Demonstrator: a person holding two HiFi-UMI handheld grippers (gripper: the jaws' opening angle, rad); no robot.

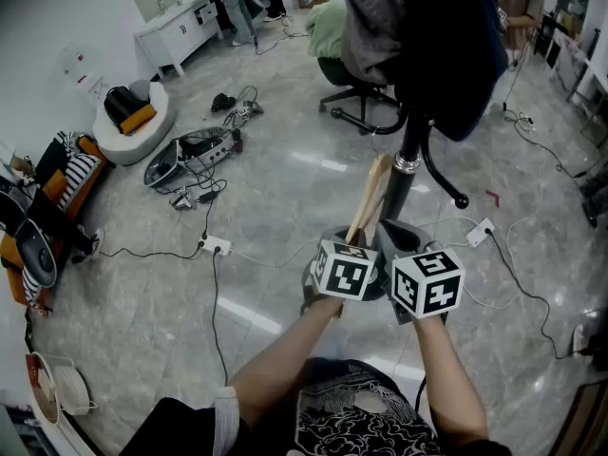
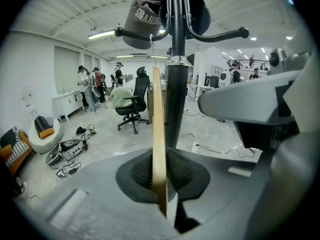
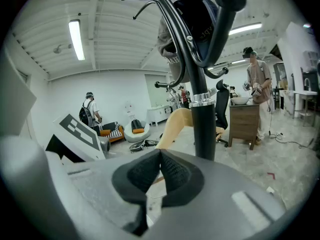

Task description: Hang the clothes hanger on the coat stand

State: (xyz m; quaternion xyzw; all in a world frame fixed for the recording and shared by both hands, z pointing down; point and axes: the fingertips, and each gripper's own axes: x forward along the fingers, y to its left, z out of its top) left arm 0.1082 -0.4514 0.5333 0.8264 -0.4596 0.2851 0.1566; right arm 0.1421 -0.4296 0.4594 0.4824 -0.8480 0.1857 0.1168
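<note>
A wooden clothes hanger [image 1: 369, 198] rises from my left gripper [image 1: 356, 242] toward the black coat stand [image 1: 404, 174]. In the left gripper view the hanger [image 2: 159, 144] stands edge-on between the pads, and the left gripper [image 2: 160, 176] is shut on it. Its thin wire hook [image 2: 151, 41] reaches up to a stand arm [image 2: 131, 32] under a grey cap [image 2: 145, 16]; whether it rests there I cannot tell. My right gripper [image 1: 397, 237] is beside the left one, close to the pole [image 3: 202, 129]. The right gripper [image 3: 159, 170] is shut with nothing in it. Dark clothes [image 1: 446, 36] hang on the stand.
An office chair [image 1: 366, 93] stands behind the stand. Power strips [image 1: 217, 247] and cables [image 1: 513, 274] lie across the marble floor. A white seat [image 1: 133, 122] and equipment [image 1: 195, 155] sit at the left. People [image 2: 90, 84] stand far off; one person [image 3: 255, 84] is by a cabinet.
</note>
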